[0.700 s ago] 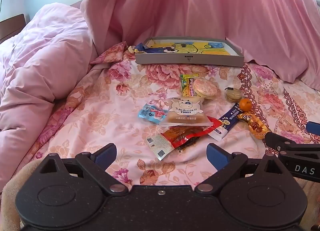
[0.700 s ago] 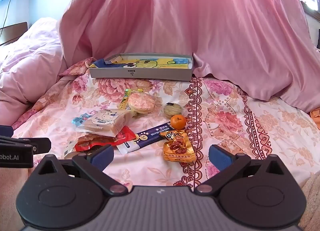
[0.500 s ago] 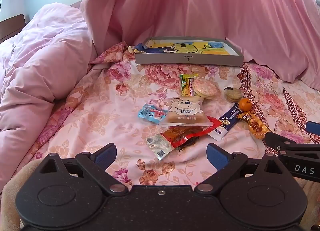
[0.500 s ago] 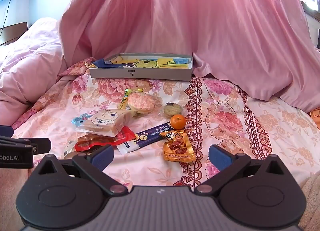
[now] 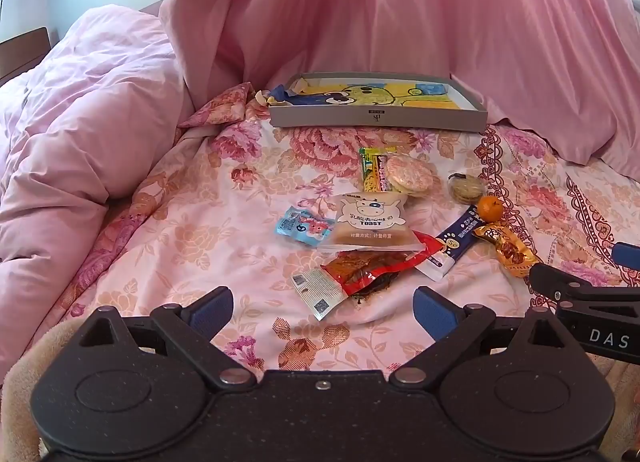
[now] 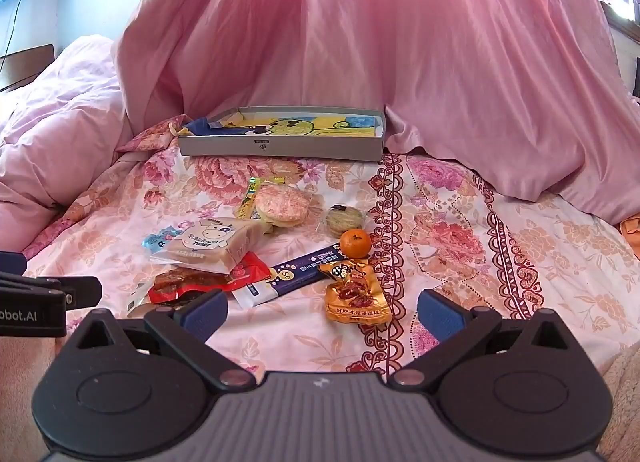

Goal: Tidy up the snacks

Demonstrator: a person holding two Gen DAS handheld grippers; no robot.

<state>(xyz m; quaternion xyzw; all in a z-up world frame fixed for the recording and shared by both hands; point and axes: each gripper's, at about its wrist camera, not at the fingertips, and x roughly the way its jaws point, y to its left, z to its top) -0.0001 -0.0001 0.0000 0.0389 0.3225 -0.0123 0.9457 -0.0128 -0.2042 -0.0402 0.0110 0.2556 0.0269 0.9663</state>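
L gripper (image 5: 323, 308) and R gripper (image 6: 322, 308) both spread, empty; approach red pouch (image 5: 368, 270) low, grip its probably free edge; carry to tray (image 5: 378, 118).

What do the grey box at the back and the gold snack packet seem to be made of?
The grey box looks like matte cardboard: flat, dull walls, crisp folded corners and a small printed mark on its front. The gold snack packet looks like glossy metallised plastic film: it is crinkled, with bright highlights, though foil laminate can't be ruled out.
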